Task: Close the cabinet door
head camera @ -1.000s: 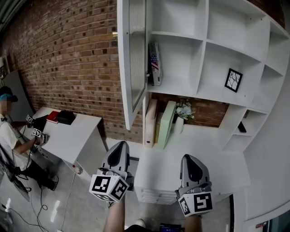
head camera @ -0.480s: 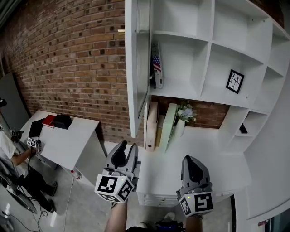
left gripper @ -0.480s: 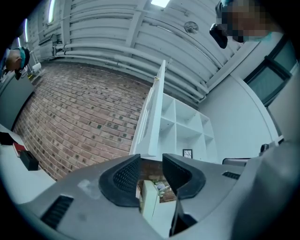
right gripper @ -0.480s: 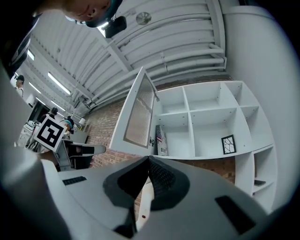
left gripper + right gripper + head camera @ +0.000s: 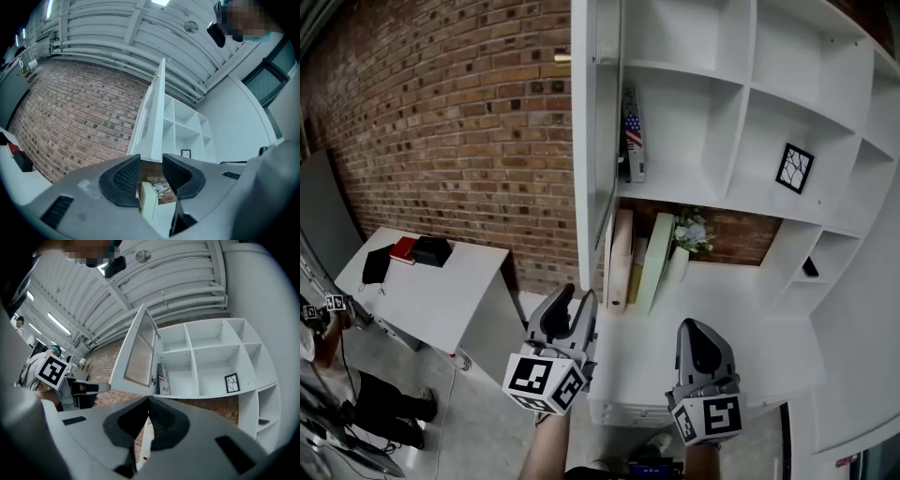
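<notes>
As the cabinet door (image 5: 589, 141) is still swung wide open at the left side of the white shelf (image 5: 741, 122), the whole closing is left to be done. The left tool (image 5: 576, 302) has just been opened near the door's bottom edge, with nothing between its jaws; the right tool (image 5: 698, 333) is shut and empty.

Ceiling strip lamps (image 5: 58, 324) light the room brightly and evenly; the white cabinet (image 5: 741, 141) shows mild glare; fisheye bends edges, corners darken.

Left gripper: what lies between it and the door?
Nothing. Left gripper view: the left gripper, jaws just opened and empty, has only air before the door.
</notes>
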